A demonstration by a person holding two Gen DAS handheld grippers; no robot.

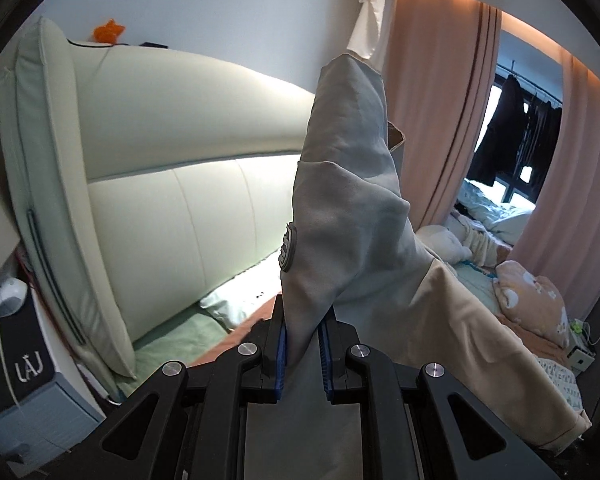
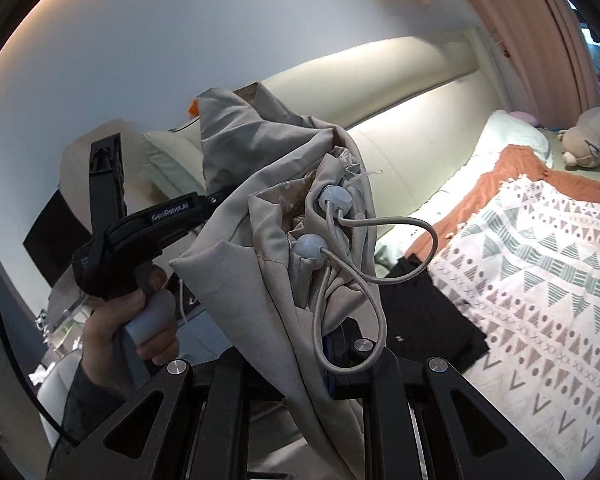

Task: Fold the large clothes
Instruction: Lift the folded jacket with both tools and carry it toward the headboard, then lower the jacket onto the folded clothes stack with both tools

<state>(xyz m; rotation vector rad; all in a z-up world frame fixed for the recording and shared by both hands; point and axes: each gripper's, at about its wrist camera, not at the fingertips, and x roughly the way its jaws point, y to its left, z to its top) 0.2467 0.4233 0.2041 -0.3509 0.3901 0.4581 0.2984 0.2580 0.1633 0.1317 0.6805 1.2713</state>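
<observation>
Left wrist view: we see our left gripper (image 1: 303,354) nearly closed, its blue pads (image 1: 282,356) pinching a fold of the grey garment (image 1: 340,216). The cloth rises from the jaws in a tall bunched peak, in the air above the bed (image 1: 168,340). A dark oval patch (image 1: 288,250) sits on its left edge, and a beige part of the same garment (image 1: 472,344) drapes down to the right. Behind it we see the pale green headboard (image 1: 152,168), pink curtains (image 1: 432,120), a peach cushion with bear faces (image 1: 534,300) and dark clothes hanging at the window (image 1: 512,132).

In the right wrist view, our right gripper (image 2: 340,356) is mostly covered by the grey garment (image 2: 260,200); we make out a blue pad (image 2: 329,350) and the jaws standing close together with cloth running down between them, so we read it as gripping the fabric. A grey drawcord (image 2: 380,248) loops out of the bunched hem through two pale round toggles (image 2: 334,198). To the left, a hand (image 2: 140,320) holds the other gripper's handle, and that left gripper (image 2: 196,204) reaches into the garment, its tips hidden by the cloth. Below and right lie a folded black item (image 2: 424,316), a patterned white blanket (image 2: 540,280) with an orange one (image 2: 512,168) beyond it, and a plush toy (image 2: 588,136) near the pillow.
</observation>
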